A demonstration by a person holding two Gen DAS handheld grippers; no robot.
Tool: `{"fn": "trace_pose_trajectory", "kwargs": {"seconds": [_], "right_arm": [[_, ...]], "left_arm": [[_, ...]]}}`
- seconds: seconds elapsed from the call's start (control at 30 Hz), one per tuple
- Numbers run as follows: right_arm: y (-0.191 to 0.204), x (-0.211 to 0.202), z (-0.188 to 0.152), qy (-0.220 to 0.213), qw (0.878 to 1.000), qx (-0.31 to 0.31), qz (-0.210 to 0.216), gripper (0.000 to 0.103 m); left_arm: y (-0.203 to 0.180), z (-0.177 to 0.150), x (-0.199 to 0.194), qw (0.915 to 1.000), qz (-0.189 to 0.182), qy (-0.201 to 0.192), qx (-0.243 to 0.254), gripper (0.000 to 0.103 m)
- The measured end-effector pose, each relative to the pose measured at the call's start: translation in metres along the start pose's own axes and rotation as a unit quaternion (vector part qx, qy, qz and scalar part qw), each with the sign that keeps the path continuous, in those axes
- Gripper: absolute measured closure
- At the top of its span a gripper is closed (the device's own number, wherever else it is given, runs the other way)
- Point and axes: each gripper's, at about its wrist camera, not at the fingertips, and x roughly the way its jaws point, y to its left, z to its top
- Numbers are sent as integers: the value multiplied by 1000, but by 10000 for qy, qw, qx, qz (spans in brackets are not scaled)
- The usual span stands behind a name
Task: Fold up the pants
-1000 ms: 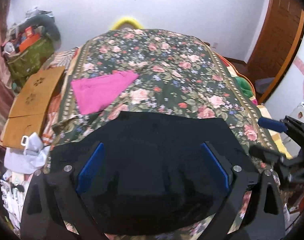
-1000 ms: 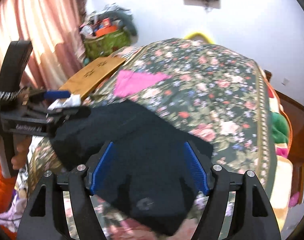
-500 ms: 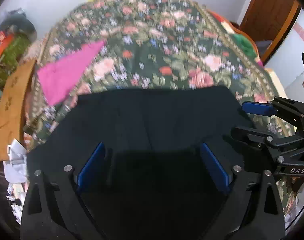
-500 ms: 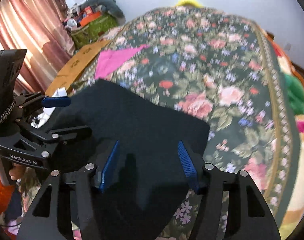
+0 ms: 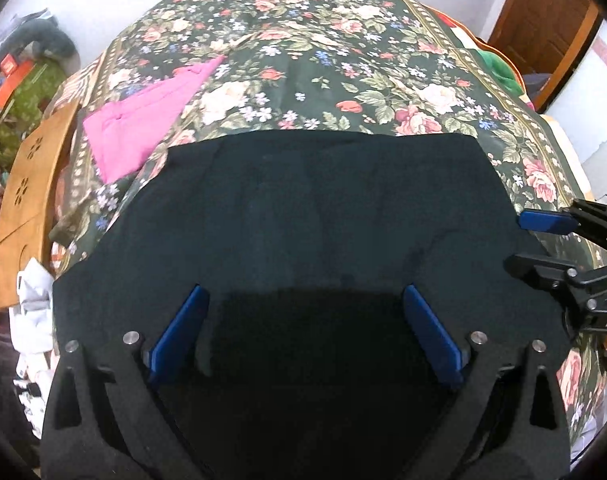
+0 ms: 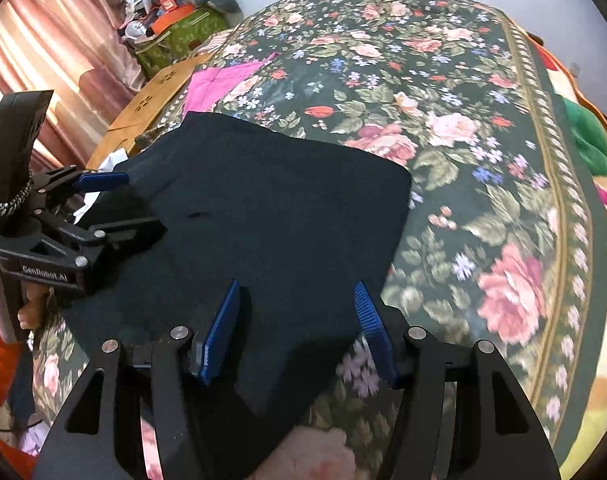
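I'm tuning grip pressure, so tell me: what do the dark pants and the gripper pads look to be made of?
Pants: soft matte fabric, probably a cotton-type knit, since it drapes limp without shine. Right gripper pads: blue, ribbed, likely rubber or plastic; the ridges show.

Pants [image 5: 311, 216]: dark navy, nearly black — folded flat.
Place: floral bedspread's near end — 6 o'clock side, far edge straight.

bed [image 5: 343, 60]: floral cover | on it: black pants [image 5: 311, 216], pink cloth [image 5: 143, 128]
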Motion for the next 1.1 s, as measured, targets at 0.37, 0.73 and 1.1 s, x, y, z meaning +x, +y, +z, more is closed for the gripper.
{"fn": "trace_pose_trajectory", "kwargs": {"seconds": [0.37, 0.73, 1.1], "right_arm": [[0, -24, -26, -70, 9996, 205, -204, 48], [15, -41, -25, -84, 9967, -138, -797, 45], [68, -64, 18, -868, 9918, -624, -703, 40]], "left_arm": [[12, -32, -28, 9989, 158, -331, -280, 3], [38, -59, -80, 9905, 532, -1081, -666, 3], [106, -96, -144, 9650, 880, -2020, -1420, 4]]}}
